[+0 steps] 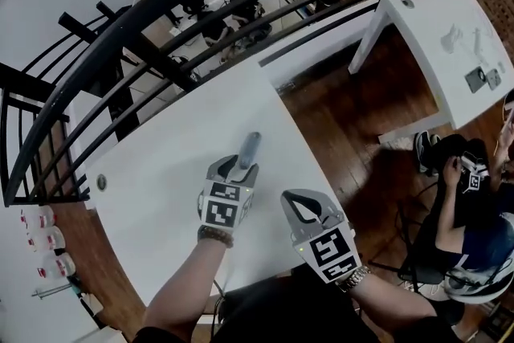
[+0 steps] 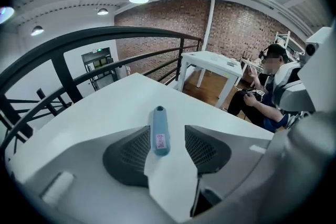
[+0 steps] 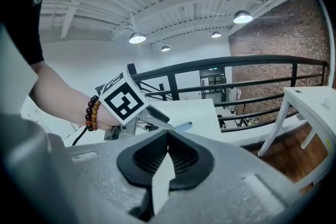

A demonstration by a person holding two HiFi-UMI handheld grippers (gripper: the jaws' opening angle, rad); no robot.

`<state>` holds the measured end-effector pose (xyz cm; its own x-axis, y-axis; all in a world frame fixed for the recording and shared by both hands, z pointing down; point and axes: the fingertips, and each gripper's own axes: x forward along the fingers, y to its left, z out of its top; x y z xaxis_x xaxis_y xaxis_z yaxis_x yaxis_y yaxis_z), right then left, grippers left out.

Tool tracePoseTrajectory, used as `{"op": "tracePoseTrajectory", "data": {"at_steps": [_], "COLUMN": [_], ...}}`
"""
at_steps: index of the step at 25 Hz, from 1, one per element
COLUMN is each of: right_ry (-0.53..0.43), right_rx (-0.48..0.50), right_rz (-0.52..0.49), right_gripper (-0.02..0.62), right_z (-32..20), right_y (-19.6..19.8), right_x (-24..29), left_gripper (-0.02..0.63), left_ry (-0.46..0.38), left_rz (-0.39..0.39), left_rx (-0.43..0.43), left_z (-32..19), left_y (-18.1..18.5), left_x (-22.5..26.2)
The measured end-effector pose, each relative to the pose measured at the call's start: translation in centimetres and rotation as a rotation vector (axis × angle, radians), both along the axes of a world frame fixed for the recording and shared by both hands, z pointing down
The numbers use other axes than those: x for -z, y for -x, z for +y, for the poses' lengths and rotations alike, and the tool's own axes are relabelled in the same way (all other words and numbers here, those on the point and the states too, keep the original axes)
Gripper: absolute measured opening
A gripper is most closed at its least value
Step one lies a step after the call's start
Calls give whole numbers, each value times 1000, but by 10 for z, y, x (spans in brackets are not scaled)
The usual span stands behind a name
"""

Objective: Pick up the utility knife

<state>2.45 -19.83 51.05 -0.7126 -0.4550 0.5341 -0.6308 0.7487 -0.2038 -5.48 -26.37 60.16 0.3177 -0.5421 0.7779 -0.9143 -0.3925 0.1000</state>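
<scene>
The utility knife [image 1: 250, 148], a grey-blue handle, lies on the white table [image 1: 161, 173] pointing away from me. My left gripper [image 1: 238, 167] is at the knife's near end. In the left gripper view the knife [image 2: 159, 131] lies between the two dark pads [image 2: 131, 152]. They stand apart from it on both sides, so my left gripper [image 2: 167, 136] is open. My right gripper [image 1: 295, 201] hovers to the right of it, near the table's front right edge. Its jaws [image 3: 168, 138] are shut with nothing between them. The right gripper view also shows the left gripper's marker cube [image 3: 122, 102] and the knife's tip [image 3: 184, 126].
A black railing [image 1: 161, 4] curves round the table's far side. The wooden floor [image 1: 353, 116] drops away at the table's right edge. A second white table [image 1: 450, 20] stands at the far right, with a seated person [image 1: 470, 213] below it. Several bottles [image 1: 44, 241] stand at the left.
</scene>
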Motion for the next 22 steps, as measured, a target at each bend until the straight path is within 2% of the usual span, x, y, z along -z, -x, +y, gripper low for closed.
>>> {"op": "tracePoseTrajectory", "data": {"at_steps": [10,14,17,22], "right_ry": [43,49,47,40], "right_rx": [17,22,28,32], "right_rz": [1,-3,-7,-14], "right_gripper": [-6,-6,-6,-7], "right_z": [-31,-34,-35,-36], "right_y": [-1,1,1,-4], "right_x": [-17,-18,-18,-14], "left_gripper": [235,227,167,164], "left_ry": [107,112,105,96], "left_rz": [-38,-45,-66,-92], "left_rx": [-3,-12,-32,-34], "left_z": [-10,-9,-9,-8], "left_y": [5,5,2,2], "left_x": [-42,-43,-44,-40]}}
